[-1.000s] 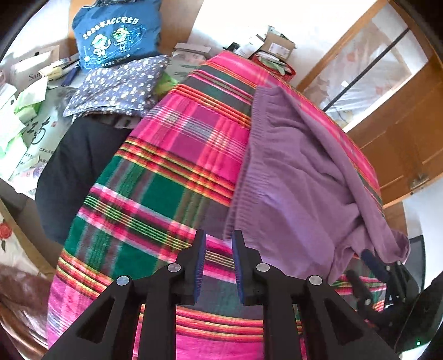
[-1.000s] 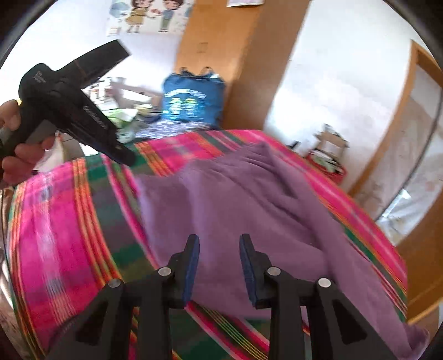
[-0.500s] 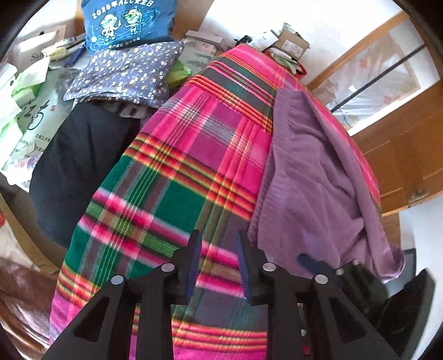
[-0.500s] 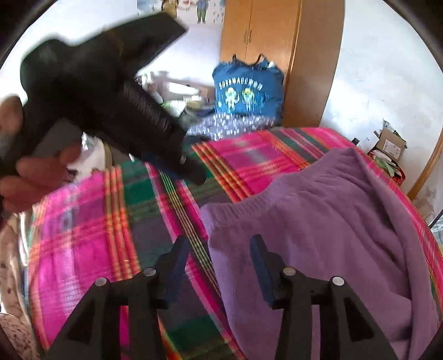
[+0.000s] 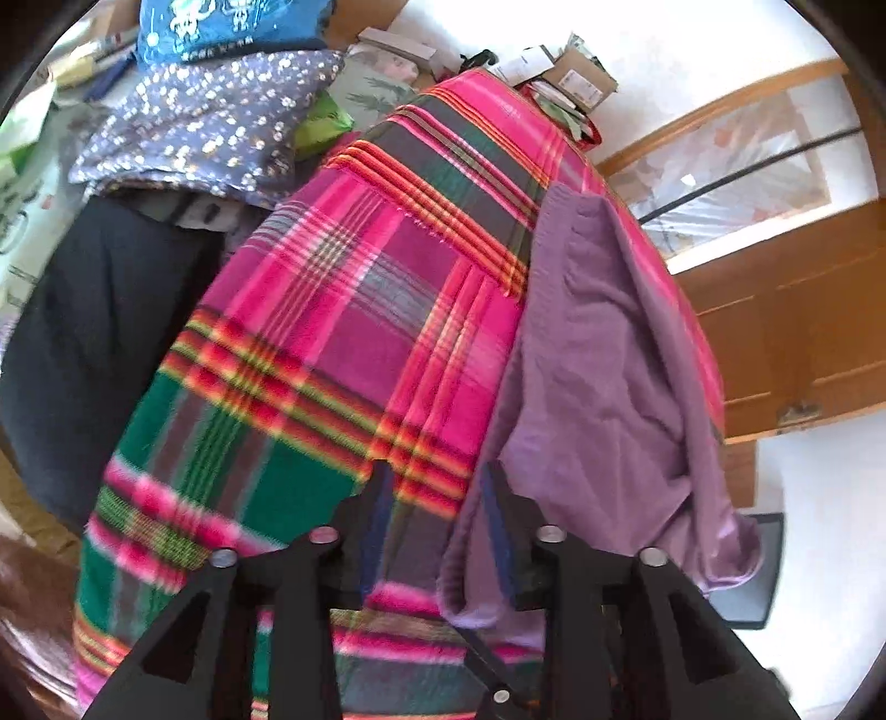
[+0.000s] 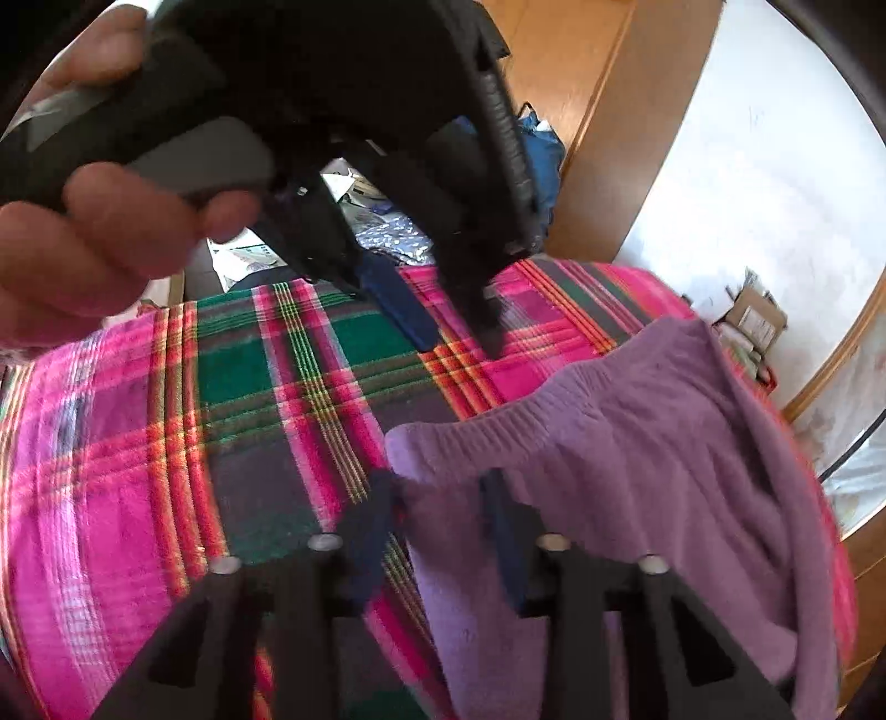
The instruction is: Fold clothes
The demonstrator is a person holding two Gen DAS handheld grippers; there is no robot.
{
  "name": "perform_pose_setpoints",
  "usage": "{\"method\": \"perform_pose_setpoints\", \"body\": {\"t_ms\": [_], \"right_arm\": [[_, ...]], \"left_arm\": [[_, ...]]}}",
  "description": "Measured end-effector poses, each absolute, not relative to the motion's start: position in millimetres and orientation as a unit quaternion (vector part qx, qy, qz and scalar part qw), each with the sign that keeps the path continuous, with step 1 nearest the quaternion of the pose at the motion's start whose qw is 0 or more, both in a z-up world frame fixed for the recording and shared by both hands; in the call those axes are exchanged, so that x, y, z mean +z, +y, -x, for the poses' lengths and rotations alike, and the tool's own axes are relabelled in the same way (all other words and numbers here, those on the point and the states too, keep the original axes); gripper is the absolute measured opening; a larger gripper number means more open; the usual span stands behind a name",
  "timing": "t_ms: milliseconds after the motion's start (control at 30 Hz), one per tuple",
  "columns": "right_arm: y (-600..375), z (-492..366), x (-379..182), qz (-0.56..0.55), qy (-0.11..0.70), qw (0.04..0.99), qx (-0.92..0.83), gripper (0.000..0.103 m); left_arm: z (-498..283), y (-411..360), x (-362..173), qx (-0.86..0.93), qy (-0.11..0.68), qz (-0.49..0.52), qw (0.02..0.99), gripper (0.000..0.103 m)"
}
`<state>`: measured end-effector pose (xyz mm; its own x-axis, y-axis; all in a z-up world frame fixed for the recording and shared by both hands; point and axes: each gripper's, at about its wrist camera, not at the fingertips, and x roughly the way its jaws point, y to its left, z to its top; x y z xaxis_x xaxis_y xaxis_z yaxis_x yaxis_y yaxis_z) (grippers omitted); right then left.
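A purple knit garment lies on a pink and green plaid blanket. In the left wrist view my left gripper hovers at the garment's near left edge. Its jaws are opening, and the cloth edge and blanket show between them. In the right wrist view the garment's ribbed hem runs across the middle. My right gripper is down on the hem's corner, jaws closing with the purple cloth between them and a wide gap left. A hand holds the left gripper just above the blanket.
Beyond the blanket lie a dark spotted cloth, a black garment, a blue printed bag and papers. A cardboard box sits at the far end. Wooden doors stand to the right, and a wardrobe is behind.
Both grippers came down and closer to the garment's near hem. The left jaws widened. The right jaws opened wide, then narrowed over the hem corner. The left gripper now fills the top of the right view.
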<state>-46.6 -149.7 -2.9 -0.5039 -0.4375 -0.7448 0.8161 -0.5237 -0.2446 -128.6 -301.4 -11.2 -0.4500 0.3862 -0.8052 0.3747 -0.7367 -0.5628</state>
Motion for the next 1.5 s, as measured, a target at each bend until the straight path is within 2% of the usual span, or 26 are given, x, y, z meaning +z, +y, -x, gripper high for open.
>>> {"method": "perform_pose_setpoints", "body": {"t_ms": [67, 200, 400, 700, 1000, 1233, 1267, 1300, 1367, 1500], "right_arm": [[-147, 47, -2, -0.320, 0.293, 0.382, -0.816, 0.019], [-138, 47, 7, -0.315, 0.270, 0.376, -0.828, 0.009], [-113, 44, 39, -0.300, 0.216, 0.384, -0.846, 0.008], [-99, 46, 54, -0.296, 0.177, 0.386, -0.856, 0.008], [-81, 44, 69, -0.285, 0.140, 0.384, -0.867, 0.008], [-69, 39, 76, -0.280, 0.127, 0.404, -0.861, 0.009], [-68, 38, 78, -0.281, 0.123, 0.410, -0.859, 0.008], [-66, 36, 79, -0.282, 0.120, 0.415, -0.856, 0.008], [-66, 32, 79, -0.291, 0.118, 0.424, -0.850, 0.008], [-71, 27, 69, -0.312, 0.128, 0.438, -0.833, 0.009]], "left_arm": [[136, -304, -12, 0.770, -0.373, 0.517, 0.000, 0.037], [149, -306, -17, 0.765, -0.393, 0.510, 0.012, 0.038], [167, -302, -20, 0.748, -0.424, 0.508, 0.051, 0.038], [191, -298, -26, 0.705, -0.518, 0.469, 0.122, 0.038], [205, -281, -34, 0.699, -0.512, 0.488, 0.106, 0.038], [230, -272, -53, 0.668, -0.541, 0.493, 0.134, 0.036], [233, -270, -53, 0.671, -0.535, 0.494, 0.139, 0.031], [235, -267, -52, 0.675, -0.529, 0.495, 0.142, 0.021], [238, -268, -52, 0.676, -0.528, 0.494, 0.139, 0.011], [237, -280, -53, 0.672, -0.545, 0.483, 0.136, 0.008]]}}
